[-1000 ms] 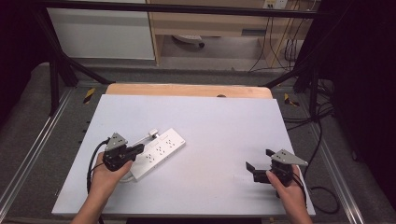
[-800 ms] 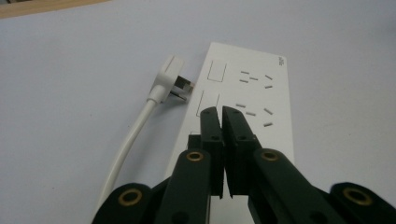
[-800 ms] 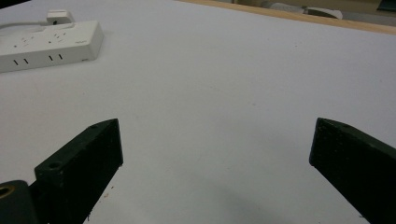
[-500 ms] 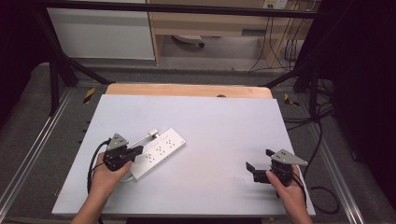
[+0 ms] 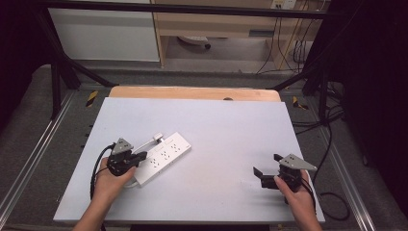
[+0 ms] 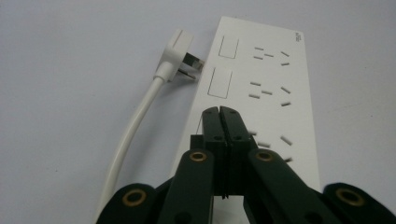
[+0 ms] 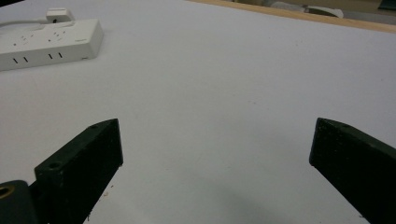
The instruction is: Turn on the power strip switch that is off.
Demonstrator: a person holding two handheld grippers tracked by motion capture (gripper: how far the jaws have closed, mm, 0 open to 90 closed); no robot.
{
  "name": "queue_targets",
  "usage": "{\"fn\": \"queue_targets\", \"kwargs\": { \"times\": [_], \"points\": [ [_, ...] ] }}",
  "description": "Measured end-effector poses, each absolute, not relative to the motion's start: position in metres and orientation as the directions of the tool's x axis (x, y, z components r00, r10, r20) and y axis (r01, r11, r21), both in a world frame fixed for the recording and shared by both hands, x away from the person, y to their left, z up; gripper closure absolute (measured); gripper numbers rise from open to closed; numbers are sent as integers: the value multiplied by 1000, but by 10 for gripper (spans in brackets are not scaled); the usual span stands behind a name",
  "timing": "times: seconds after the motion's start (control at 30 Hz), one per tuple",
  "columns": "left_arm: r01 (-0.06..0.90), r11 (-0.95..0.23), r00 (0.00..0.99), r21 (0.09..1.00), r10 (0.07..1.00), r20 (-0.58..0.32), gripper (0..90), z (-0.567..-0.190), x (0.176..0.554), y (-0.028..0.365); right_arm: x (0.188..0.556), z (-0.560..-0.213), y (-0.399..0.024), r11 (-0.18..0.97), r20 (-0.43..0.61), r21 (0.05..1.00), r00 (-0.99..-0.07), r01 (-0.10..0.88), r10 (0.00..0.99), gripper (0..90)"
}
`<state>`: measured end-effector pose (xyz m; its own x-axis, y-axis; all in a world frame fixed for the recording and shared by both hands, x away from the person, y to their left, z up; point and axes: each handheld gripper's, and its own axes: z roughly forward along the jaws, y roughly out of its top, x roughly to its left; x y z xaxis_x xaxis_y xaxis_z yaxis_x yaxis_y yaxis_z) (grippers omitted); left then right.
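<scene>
Resting over a power strip (image 6: 261,88) with illegibly small print, left gripper (image 6: 219,112) fingers closed empty.

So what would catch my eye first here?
Probably the white power strip lying slantwise on the left of the pale table, its own plug loose beside it. The left gripper, jaws shut, sits over its near end, while the right gripper gapes wide open at the right.
</scene>
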<state>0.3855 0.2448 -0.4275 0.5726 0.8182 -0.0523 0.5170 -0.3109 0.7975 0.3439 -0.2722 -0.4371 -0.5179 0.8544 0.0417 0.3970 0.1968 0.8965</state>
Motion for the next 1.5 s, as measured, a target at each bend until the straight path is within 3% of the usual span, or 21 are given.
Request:
{"fn": "queue_targets", "kwargs": {
  "times": [1.5],
  "points": [
    [515, -317, 572, 796, 819, -44, 900, -436, 390, 243, 345, -438, -271, 207, 38, 892, -524, 402, 851, 30]
  ]
}}
